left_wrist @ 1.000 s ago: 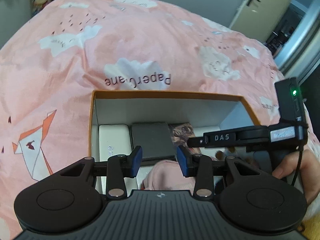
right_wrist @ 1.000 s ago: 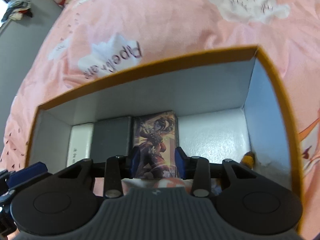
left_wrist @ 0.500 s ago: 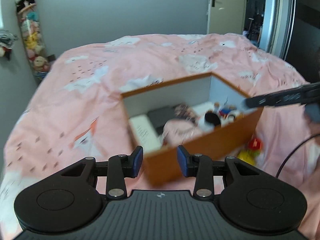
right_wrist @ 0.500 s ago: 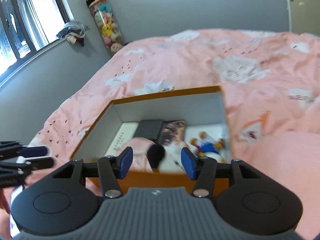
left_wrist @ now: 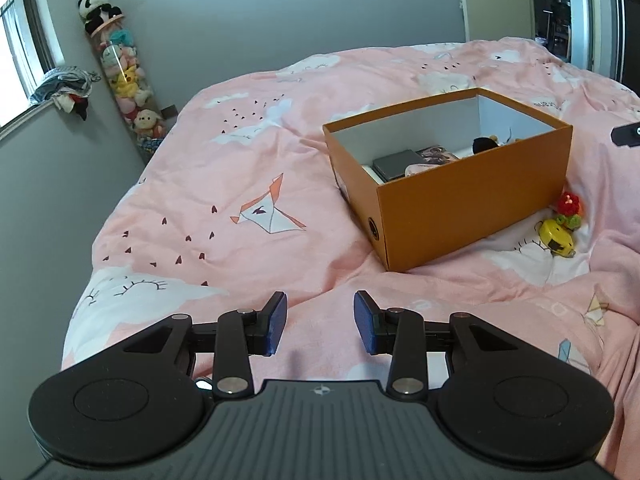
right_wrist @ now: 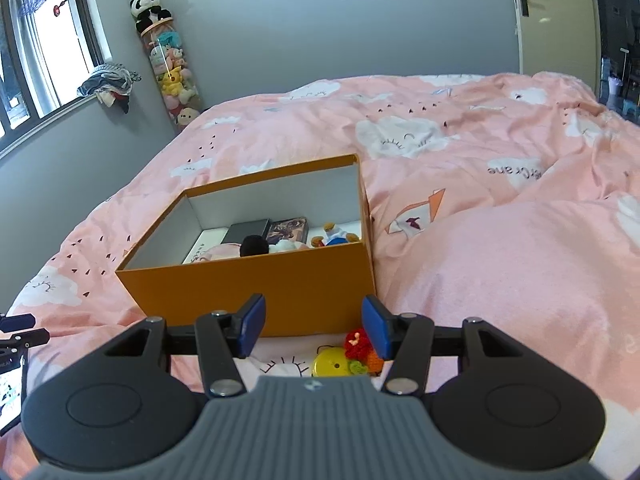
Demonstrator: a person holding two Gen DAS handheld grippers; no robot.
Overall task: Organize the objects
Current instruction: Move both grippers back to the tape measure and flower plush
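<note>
On the pink duvet (right_wrist: 500, 280) we see the orange box (right_wrist: 256, 280), lid off, items inside. Our left gripper (left_wrist: 320, 322) is released, nothing between its pads. Right gripper (right_wrist: 314, 326) has just been opening, empty, above the yellow tape measure (right_wrist: 332, 364) and crochet toy (right_wrist: 358, 342) beside the box.

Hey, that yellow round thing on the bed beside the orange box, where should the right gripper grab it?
Probably across its flat round body, coming down from above. The yellow disc lies flat on the duvet, and the crocheted toy crowds its right edge, so close the open right gripper front to back.
</note>
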